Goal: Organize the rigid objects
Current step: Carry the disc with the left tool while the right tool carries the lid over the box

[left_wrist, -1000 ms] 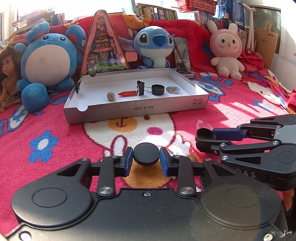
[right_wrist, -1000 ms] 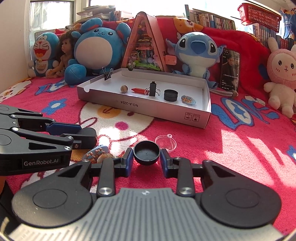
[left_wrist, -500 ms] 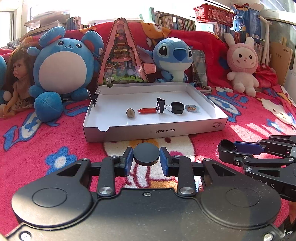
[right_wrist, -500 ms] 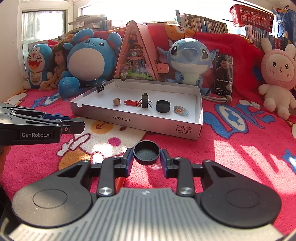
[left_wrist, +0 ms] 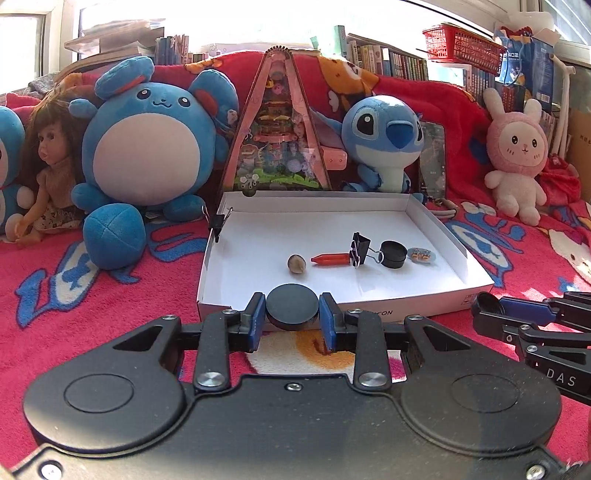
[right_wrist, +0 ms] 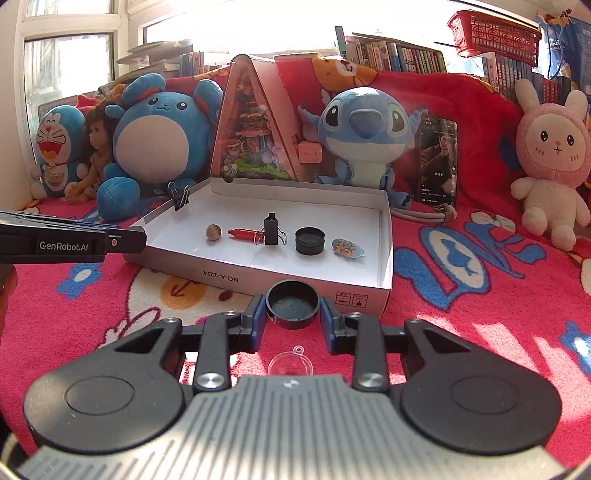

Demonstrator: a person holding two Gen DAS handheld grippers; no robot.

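The left gripper [left_wrist: 291,314] is clamped on a flat black lid [left_wrist: 292,307], the right gripper [right_wrist: 293,308] on an open black cup [right_wrist: 293,303], both held level just short of the white box [right_wrist: 384,258], likely for dropping in. Only the right view shows a clear dome [right_wrist: 291,365] lying underneath; inside the box sit a bead [left_wrist: 296,263], clip [left_wrist: 360,248] and tin [left_wrist: 393,253].

Red patterned blanket [right_wrist: 480,295] with cartoon prints covers the surface and drapes up over the back. Bright backlight from windows [right_wrist: 66,74] at left and behind, blown out white; sun patches on blanket at right. Bookshelf [right_wrist: 399,55] packed with books runs along the back, red plastic basket [right_wrist: 495,29] on top at right. Plush toys lined up against the back: round blue plush [left_wrist: 147,147], blue alien plush [left_wrist: 384,140], pink bunny [right_wrist: 554,162], doll [left_wrist: 48,173], blue cat plush [right_wrist: 57,147] far left. Pink triangular display case [left_wrist: 280,129] at centre.
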